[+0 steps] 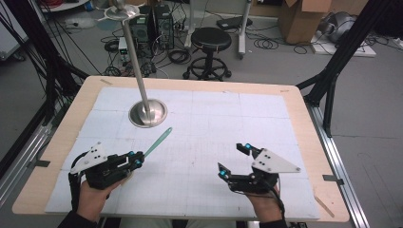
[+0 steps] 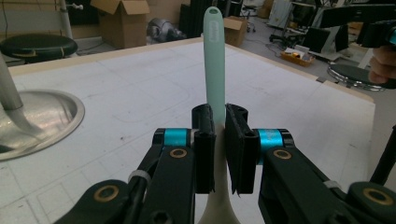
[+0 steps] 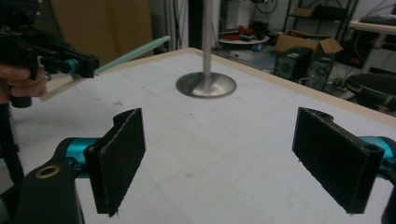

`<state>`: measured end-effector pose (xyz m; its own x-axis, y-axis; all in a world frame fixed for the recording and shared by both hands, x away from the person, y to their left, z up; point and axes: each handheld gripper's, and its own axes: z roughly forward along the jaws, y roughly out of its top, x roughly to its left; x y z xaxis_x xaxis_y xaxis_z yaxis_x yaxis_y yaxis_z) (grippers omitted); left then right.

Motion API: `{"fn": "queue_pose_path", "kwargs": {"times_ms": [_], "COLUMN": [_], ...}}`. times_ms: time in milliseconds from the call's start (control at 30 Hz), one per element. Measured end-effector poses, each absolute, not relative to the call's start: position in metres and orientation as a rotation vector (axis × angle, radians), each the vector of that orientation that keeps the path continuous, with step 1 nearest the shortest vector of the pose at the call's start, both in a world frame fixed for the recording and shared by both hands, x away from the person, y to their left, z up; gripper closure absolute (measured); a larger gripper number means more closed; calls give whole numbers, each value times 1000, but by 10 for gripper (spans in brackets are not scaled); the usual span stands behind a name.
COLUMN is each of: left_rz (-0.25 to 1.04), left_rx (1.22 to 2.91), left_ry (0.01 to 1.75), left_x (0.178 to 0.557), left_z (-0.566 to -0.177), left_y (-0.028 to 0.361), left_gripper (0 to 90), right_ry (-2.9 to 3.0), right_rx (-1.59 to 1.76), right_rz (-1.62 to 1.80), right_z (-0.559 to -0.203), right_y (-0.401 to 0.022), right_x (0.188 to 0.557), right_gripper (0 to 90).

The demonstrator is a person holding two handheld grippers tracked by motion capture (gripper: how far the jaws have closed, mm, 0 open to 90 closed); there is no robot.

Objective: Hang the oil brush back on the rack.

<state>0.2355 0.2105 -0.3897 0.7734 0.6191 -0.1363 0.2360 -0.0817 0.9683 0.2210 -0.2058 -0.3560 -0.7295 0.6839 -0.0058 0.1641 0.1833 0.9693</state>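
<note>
A long mint-green utensil [image 1: 159, 140] with a cream-coloured end is clamped in my left gripper [image 1: 135, 159] and held just above the white mat at the front left. It points forward and right towards the metal stand's base. In the left gripper view the jaws of my left gripper [image 2: 217, 112] press on the utensil [image 2: 214, 56], whose green end has a small hole at the tip. My right gripper [image 1: 234, 160] hovers at the front right, wide open with nothing between its pads [image 3: 119, 158]. The right gripper view also shows the left gripper [image 3: 77, 64] and the utensil [image 3: 135, 51].
A metal stand with a round base [image 1: 148, 113] and a tall tilted pole [image 1: 133, 52] sits on the mat's back left. The white mat [image 1: 214, 118] covers a wooden tabletop [image 1: 304, 123]. A stool [image 1: 210, 40], boxes and cables lie on the floor beyond.
</note>
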Motion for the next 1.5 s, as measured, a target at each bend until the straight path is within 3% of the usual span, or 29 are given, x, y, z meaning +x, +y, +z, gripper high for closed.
{"fn": "queue_pose_path", "kwargs": {"times_ms": [233, 600, 1500], "left_rz": [367, 348, 313], "left_rx": [1653, 1664, 1680], "left_ry": [627, 551, 529], "left_x": [225, 214, 207], "left_z": [-382, -377, -378], "left_y": [201, 181, 164], "left_gripper": [818, 818, 817], "right_ry": [2099, 2125, 2168], "right_rx": [744, 754, 730], "right_rz": [1623, 1725, 1924], "right_z": [-355, -357, -342], "right_y": [-163, -143, -119], "right_x": [231, 237, 242], "right_gripper": [158, 165, 419]}}
